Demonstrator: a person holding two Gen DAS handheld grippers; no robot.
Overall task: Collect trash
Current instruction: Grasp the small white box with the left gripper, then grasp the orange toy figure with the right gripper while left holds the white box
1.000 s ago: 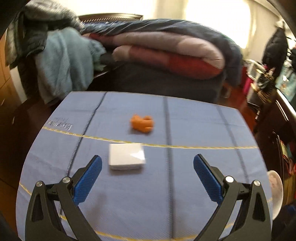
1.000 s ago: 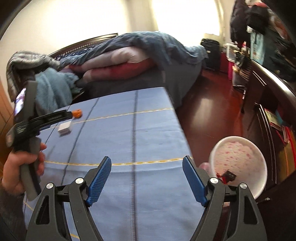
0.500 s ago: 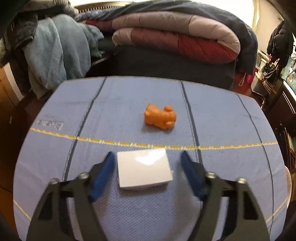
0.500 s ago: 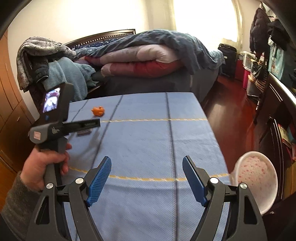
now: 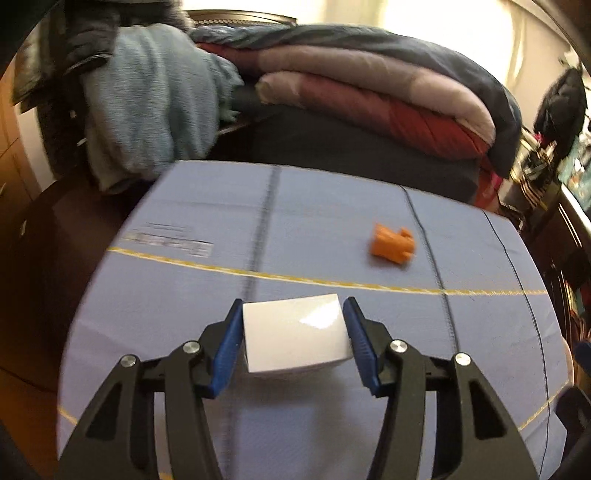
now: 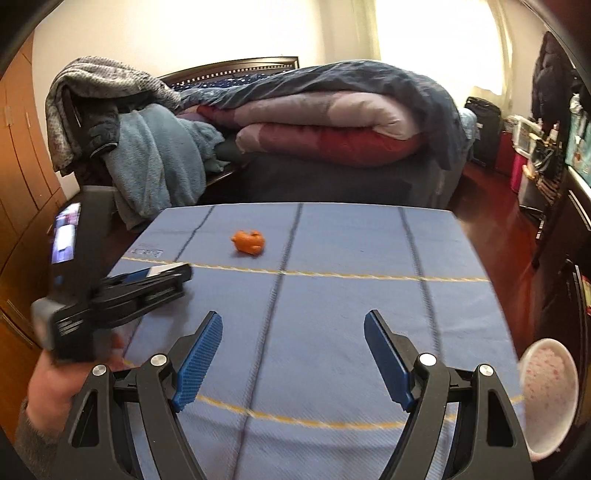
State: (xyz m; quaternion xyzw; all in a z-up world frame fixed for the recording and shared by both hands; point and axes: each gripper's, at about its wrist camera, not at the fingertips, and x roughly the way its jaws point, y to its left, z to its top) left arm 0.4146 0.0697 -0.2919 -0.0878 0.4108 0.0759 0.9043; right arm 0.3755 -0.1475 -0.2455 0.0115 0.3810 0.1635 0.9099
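Left tool clamped across 2 sides of small glossy white cardboard box near orange scrap; likely light, crushable, slippery.

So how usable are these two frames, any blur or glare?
Left wrist view: motion-smeared cloth lines and orange scrap; the white box shows a glare patch. Right wrist view: blown-out window, blurred left gripper; both views bend at the edges.

We count one white box and one orange scrap on the one blue cloth. Off the edge there's one pink-speckled bin.
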